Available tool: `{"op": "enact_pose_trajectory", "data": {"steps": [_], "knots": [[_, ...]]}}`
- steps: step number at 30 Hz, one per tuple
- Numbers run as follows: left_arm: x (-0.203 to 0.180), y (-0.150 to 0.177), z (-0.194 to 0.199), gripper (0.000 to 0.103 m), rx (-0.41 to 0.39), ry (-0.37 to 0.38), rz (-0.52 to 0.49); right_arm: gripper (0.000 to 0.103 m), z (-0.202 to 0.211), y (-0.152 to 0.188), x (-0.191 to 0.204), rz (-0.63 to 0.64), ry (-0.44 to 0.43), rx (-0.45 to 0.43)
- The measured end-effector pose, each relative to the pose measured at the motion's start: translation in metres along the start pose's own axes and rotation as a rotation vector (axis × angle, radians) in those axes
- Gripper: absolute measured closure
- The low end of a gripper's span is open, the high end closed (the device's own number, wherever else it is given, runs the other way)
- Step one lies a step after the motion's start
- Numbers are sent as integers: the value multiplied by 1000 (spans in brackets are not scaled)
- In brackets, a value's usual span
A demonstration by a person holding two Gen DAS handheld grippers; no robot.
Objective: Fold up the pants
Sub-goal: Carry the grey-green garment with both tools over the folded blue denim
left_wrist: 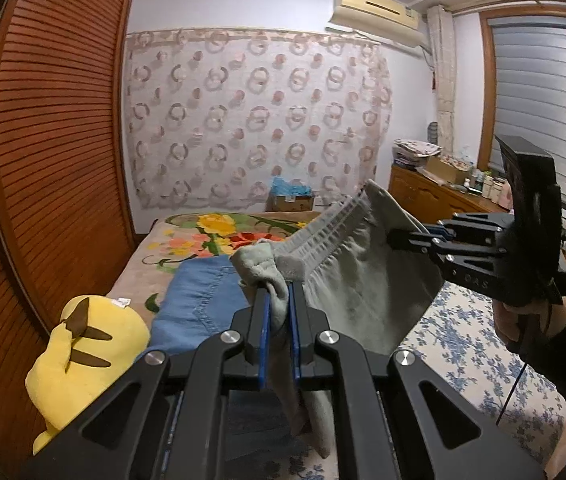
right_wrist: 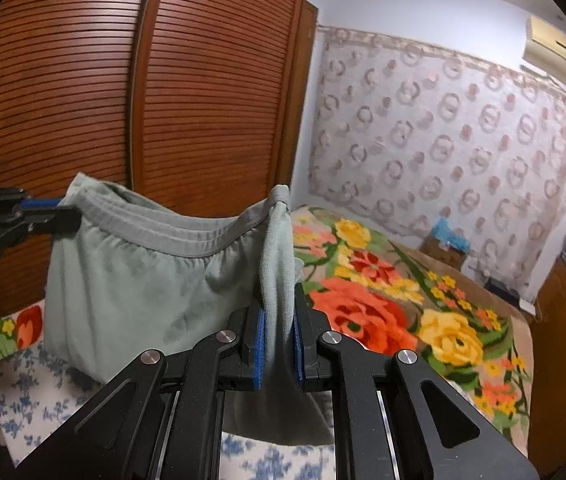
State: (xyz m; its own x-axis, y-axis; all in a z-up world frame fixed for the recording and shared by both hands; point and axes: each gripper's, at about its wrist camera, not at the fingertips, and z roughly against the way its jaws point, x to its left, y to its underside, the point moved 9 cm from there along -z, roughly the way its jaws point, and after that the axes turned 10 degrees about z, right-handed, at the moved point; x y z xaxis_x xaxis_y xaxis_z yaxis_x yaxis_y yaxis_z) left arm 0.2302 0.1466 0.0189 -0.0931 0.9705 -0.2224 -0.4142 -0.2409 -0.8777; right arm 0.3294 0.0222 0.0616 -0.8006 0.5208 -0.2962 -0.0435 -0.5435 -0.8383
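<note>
Soft grey-green pants (right_wrist: 135, 280), light and floppy, hang above the bed (right_wrist: 383, 312). Left gripper (left_wrist: 279, 300) and right gripper (right_wrist: 279, 304) each pinch a waistband corner, jaws nearly closed. You should keep hold there; the legs will swing.

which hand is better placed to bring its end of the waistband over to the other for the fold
Right, marginally. Both grippers, left and right, are shut on the grey pants at the waistband ends. The right has open floral blanket beside it; jeans and a yellow plush crowd the left.
</note>
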Motion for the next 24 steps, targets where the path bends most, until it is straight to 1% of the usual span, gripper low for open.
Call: {"op": "enact_pose_trajectory", "data": {"steps": [8,13,19,24], "knots": [[22,10,-11,97,12,-18,48,95,-46,-26,17,93,-37,-11],[36,18,-15,97,19,-33,75,95,-73,-37,27,142,-54,-2],[49,27,-11,97,14,-46,102,95,-103,-46,42,183,-80,6],[57,39,-6,97,16,-49,128,95,-116,-55,54,203,-107,-3]]}}
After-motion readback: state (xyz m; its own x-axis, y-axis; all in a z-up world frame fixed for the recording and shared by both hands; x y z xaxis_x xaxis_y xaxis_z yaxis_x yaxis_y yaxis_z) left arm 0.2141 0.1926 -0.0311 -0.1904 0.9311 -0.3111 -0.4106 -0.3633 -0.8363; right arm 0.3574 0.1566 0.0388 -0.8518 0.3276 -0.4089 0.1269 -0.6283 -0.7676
